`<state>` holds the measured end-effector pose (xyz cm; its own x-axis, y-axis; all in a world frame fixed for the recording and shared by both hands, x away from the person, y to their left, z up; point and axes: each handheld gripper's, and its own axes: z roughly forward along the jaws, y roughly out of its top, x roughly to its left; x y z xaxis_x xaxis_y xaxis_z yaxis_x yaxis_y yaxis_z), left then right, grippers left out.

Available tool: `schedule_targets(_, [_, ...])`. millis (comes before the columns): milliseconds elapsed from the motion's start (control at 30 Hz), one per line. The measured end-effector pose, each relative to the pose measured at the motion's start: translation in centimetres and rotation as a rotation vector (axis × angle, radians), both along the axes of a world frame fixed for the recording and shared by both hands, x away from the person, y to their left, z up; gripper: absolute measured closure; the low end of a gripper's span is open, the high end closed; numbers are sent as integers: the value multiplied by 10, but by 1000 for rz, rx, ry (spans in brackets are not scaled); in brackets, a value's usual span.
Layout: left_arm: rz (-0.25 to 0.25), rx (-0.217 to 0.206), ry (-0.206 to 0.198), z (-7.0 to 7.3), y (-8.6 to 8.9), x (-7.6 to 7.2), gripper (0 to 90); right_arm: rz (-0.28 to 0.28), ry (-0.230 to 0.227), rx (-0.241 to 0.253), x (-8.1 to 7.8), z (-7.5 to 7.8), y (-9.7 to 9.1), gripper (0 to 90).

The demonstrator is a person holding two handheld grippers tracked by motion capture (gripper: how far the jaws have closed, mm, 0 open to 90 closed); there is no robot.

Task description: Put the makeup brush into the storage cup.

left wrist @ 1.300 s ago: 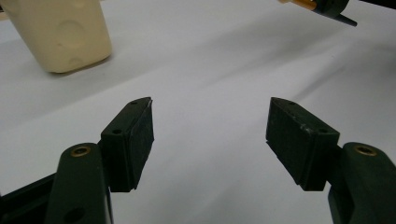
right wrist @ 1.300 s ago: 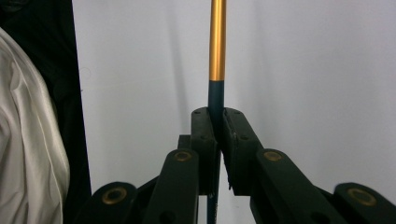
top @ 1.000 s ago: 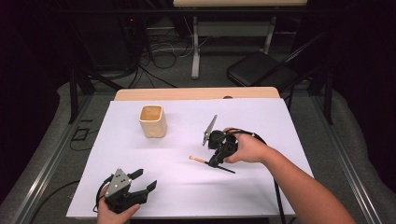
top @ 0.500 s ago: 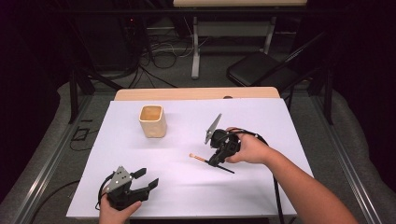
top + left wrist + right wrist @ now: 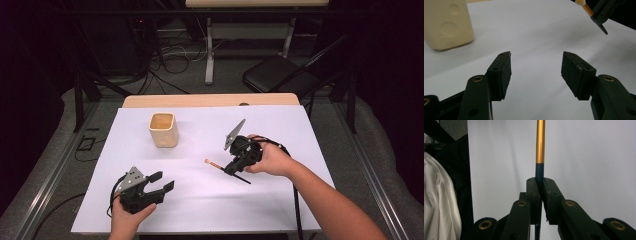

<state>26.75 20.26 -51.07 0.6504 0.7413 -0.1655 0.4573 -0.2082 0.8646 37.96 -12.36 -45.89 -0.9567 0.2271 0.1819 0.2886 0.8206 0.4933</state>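
Makeup brush (image 5: 220, 164) is clamped in the right gripper (image 5: 234, 168), jaws pinched tight on the dark part of the handle, with the gold section and pale tip sticking out toward the middle of the white table (image 5: 210, 200). From the high view the brush looks lifted a bit off the surface, tilted, though I can't say for sure whether the back end touches. The left gripper (image 5: 162, 181) sits near the front-left edge with nothing between its jaws; they've just been closing some but there's a wide gap. The cream cup (image 5: 163, 129) stands upright farther back, well apart from both. My guess: we're mid-carry, and the brush is headed for the cup. The next bit needs the brush swung over and stood up so it drops in cleanly.
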Motion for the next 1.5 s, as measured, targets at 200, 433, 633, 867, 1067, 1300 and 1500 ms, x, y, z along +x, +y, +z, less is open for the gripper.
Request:
schedule_targets(200, [-30, -12, 11, 10, -13, 9, 416, -20, -11, 24, 1, 4, -6, 837])
schedule_targets(433, [-87, -36, 36, 25, -29, 18, 458, -31, -25, 56, -1, 8, -9, 837])
schedule_targets(633, [-110, -45, 25, 33, -42, 23, 451, -55, -21, 84, -2, 8, -11, 837])
schedule_targets(867, [-85, -42, 6, 40, -51, 28, 441, -82, -25, 97, -2, 4, -15, 837])
schedule_targets(1067, [-98, -31, 10, 42, -57, 31, 425, -102, -39, 127, -3, 6, -18, 836])
schedule_targets(1300, [-118, -25, 10, 46, -64, 33, 426, -130, -44, 164, -6, 7, -21, 837])
schedule_targets(1500, [-126, -54, 18, 50, -67, 35, 432, -133, -53, 179, -9, 7, -22, 836])
